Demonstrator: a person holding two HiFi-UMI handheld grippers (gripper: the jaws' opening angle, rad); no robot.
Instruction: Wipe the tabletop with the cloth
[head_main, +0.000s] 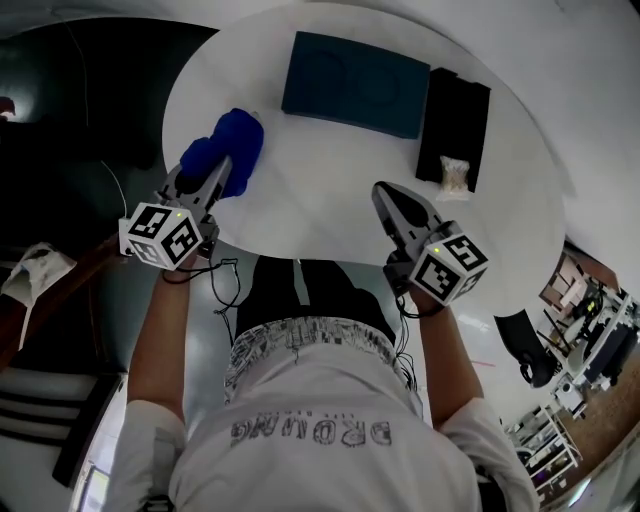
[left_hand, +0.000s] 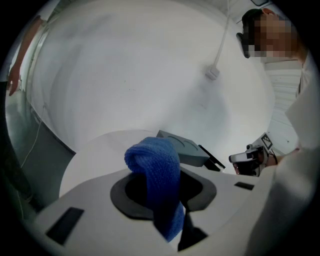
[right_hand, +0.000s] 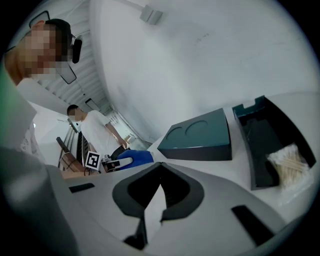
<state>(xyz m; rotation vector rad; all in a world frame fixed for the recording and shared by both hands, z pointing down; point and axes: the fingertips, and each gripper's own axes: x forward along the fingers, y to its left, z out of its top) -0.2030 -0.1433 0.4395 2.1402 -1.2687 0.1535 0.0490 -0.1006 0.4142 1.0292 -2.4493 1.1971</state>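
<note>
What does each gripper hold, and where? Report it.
The left gripper pinches the blue cloth mid-length, one end bunched beyond its fingers. The right gripper holds nothing.

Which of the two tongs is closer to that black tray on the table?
The right. The right tongs are just short of the black tray; the left tongs, shut on the blue cloth, are at the opposite edge of the table.

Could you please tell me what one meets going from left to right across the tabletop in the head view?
blue cloth → teal box → black tray
</note>
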